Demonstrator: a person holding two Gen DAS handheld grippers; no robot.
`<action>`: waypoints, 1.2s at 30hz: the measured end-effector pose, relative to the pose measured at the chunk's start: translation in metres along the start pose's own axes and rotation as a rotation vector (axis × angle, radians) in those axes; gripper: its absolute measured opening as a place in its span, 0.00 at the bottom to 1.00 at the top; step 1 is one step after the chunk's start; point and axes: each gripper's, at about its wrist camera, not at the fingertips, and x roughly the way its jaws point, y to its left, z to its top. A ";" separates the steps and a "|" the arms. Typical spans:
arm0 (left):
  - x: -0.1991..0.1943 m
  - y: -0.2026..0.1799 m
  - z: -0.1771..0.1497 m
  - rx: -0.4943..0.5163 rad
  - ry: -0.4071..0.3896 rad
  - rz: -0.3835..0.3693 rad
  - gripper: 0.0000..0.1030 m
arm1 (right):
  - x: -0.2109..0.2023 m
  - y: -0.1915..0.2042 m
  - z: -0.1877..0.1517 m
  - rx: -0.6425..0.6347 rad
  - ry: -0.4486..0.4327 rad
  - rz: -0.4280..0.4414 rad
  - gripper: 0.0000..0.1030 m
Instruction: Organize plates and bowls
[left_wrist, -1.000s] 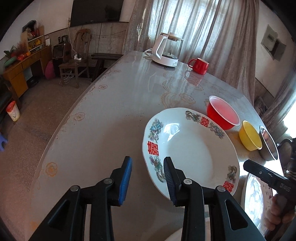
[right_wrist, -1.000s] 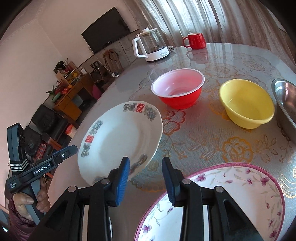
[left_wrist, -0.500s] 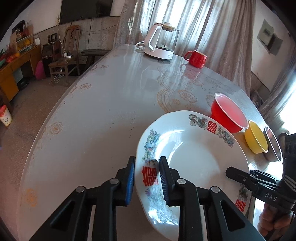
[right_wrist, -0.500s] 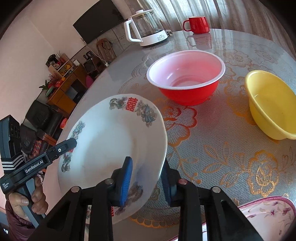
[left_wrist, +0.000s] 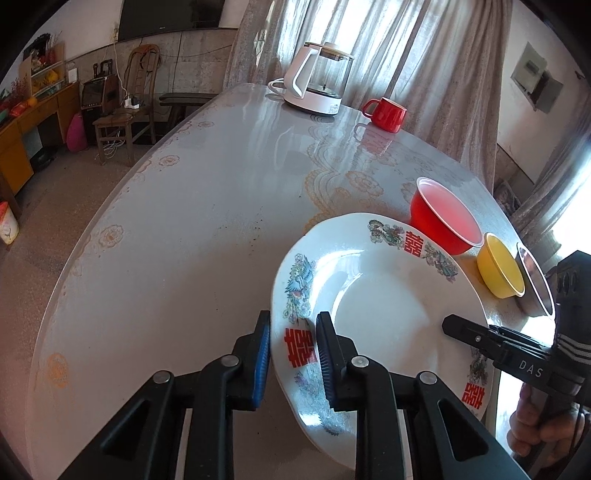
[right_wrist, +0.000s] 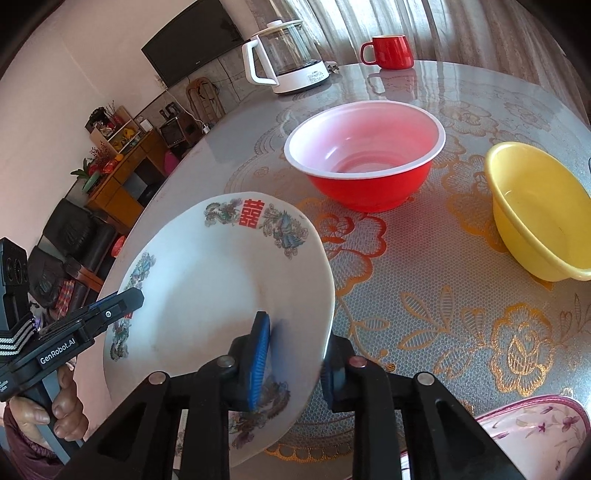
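A white plate with red characters and bird patterns is held tilted above the table by both grippers. My left gripper is shut on its near-left rim. My right gripper is shut on the opposite rim of the plate. A red bowl, a yellow bowl and a pink floral plate stand on the table. The red bowl and yellow bowl also show in the left wrist view, with a steel bowl beside them.
A glass kettle and a red mug stand at the table's far end. The round table has a lace-pattern cover. A chair and cabinets stand on the floor to the left.
Both grippers closed on the white plate's rims and lifted it off the table, tilting it. The cameras moved closer to the plate.
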 end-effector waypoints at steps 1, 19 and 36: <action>-0.001 0.002 0.000 -0.019 0.008 -0.007 0.23 | -0.001 0.000 0.000 0.000 0.004 -0.002 0.23; -0.013 -0.014 -0.018 0.039 0.002 -0.014 0.23 | -0.022 0.010 -0.003 -0.072 -0.084 -0.080 0.21; -0.015 -0.022 -0.019 0.046 -0.003 -0.087 0.22 | -0.033 -0.009 -0.012 -0.004 -0.098 -0.084 0.19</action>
